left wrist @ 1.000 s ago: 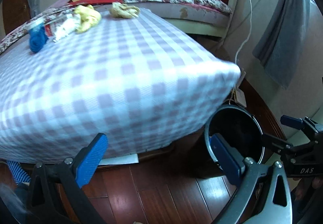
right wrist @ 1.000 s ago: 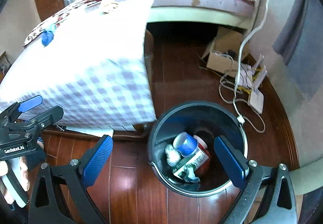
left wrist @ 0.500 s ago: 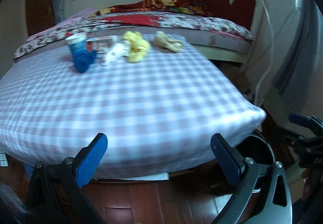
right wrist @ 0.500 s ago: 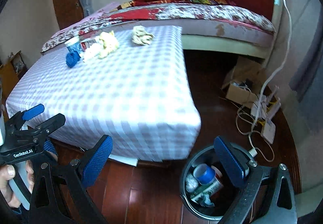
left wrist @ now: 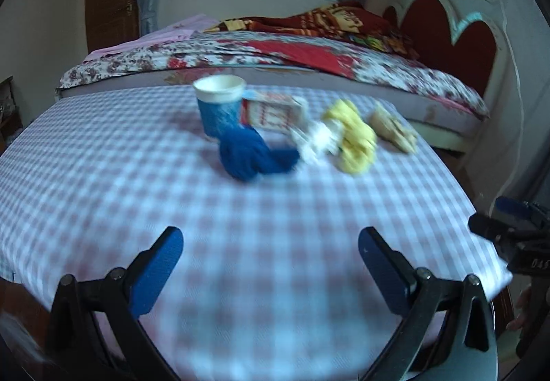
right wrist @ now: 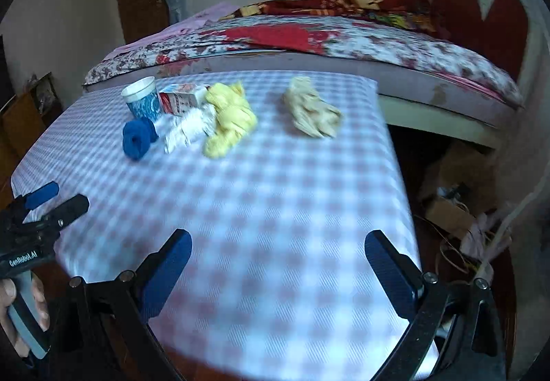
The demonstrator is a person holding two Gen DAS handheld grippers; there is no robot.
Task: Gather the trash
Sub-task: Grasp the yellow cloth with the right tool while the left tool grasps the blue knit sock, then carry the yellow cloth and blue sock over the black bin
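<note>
Trash lies in a cluster at the far side of a checked tablecloth [left wrist: 240,243] [right wrist: 275,209]: a blue paper cup [left wrist: 220,107] [right wrist: 142,100], a red-and-white carton [left wrist: 275,112] [right wrist: 182,99], a blue wad [left wrist: 251,154] [right wrist: 137,138], white crumpled paper [left wrist: 316,140] [right wrist: 187,130], a yellow wad [left wrist: 354,137] [right wrist: 228,119] and a beige wad [left wrist: 395,130] [right wrist: 312,112]. My left gripper [left wrist: 270,271] is open over the near part of the table, holding nothing. My right gripper [right wrist: 276,272] is open too, above the table's near right corner.
A bed [left wrist: 309,57] with a patterned cover and red headboard [right wrist: 481,13] stands behind the table. Cardboard boxes and cables [right wrist: 457,209] lie on the wooden floor to the right. A hand [right wrist: 20,308] holds the left gripper's handle at the left edge.
Both grippers have lifted and tilted up from the floor and the black bin toward the tabletop. The bin has dropped out of view. Both stay open.
</note>
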